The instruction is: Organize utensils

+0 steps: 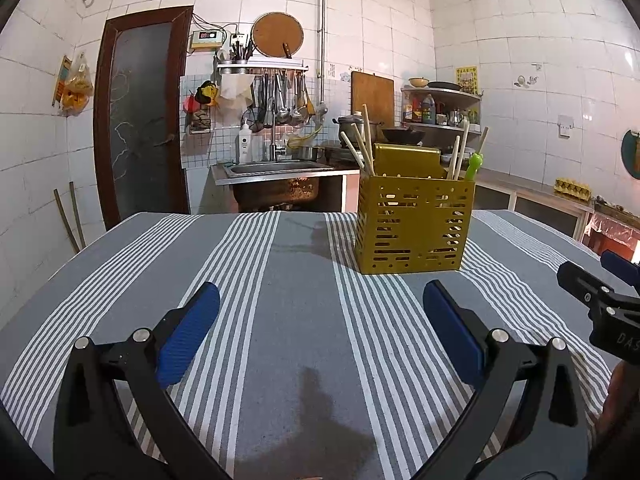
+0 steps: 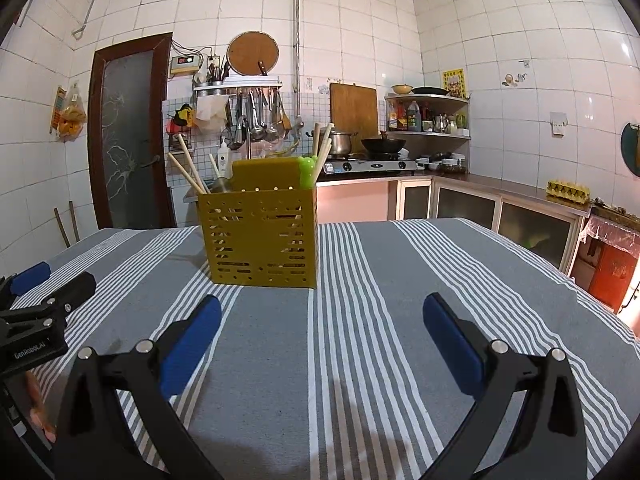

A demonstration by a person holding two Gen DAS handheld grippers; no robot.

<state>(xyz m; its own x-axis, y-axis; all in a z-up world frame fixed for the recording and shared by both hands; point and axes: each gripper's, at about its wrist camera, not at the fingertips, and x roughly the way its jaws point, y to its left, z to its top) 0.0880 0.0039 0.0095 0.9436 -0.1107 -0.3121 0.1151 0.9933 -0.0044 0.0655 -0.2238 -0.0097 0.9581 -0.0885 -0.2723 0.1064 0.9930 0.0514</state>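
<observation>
A yellow perforated utensil holder (image 1: 414, 224) stands on the striped tablecloth, ahead and right of my left gripper (image 1: 320, 300). It holds wooden chopsticks (image 1: 366, 140) and a green-handled utensil (image 1: 474, 166). In the right wrist view the holder (image 2: 260, 236) stands ahead and left of my right gripper (image 2: 322, 304), with chopsticks (image 2: 190, 170) and the green utensil (image 2: 307, 172) sticking out. Both grippers are open and empty, low over the cloth. The right gripper shows at the left wrist view's right edge (image 1: 600, 292); the left gripper shows at the right wrist view's left edge (image 2: 40, 292).
The table carries a grey and white striped cloth (image 1: 280, 280). Behind it are a sink (image 1: 276, 168), a stove with a wok (image 2: 380, 148), a corner shelf (image 2: 428, 114), a door (image 2: 124, 132) and a counter with an egg carton (image 2: 568, 190).
</observation>
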